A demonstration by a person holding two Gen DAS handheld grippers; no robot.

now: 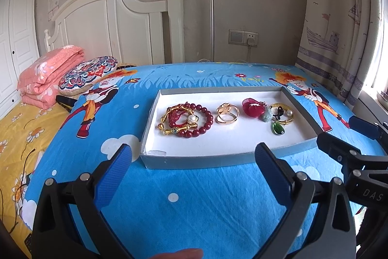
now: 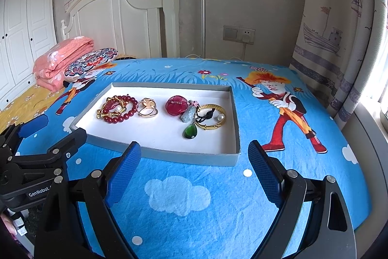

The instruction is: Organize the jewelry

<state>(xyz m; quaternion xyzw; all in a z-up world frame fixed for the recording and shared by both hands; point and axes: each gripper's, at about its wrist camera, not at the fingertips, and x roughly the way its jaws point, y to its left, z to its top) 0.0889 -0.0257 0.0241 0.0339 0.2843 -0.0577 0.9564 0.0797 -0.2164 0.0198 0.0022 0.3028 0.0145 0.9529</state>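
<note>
A shallow grey box (image 1: 201,160) (image 2: 194,159) with a white floor lies on the blue cartoon bedsheet. Inside, at the left, a red bead bracelet (image 1: 203,124) (image 2: 126,114) is tangled with a gold bamboo bangle (image 1: 169,130) (image 2: 103,111). A gold ring bangle (image 1: 227,113) (image 2: 146,108) lies in the middle. At the right are a red flower piece (image 1: 253,108) (image 2: 176,103), a green drop pendant (image 1: 277,128) (image 2: 190,132) and a gold pearl bangle (image 1: 287,117) (image 2: 213,118). My left gripper (image 1: 194,154) and right gripper (image 2: 195,149) both hover open, empty, just short of the box's near wall.
A folded pink quilt (image 1: 48,74) (image 2: 61,58) and a patterned cushion (image 1: 88,72) (image 2: 91,62) lie at the far left by the white headboard (image 1: 116,23). A curtain (image 1: 339,28) hangs at the right. A wall socket (image 1: 243,37) sits behind the bed.
</note>
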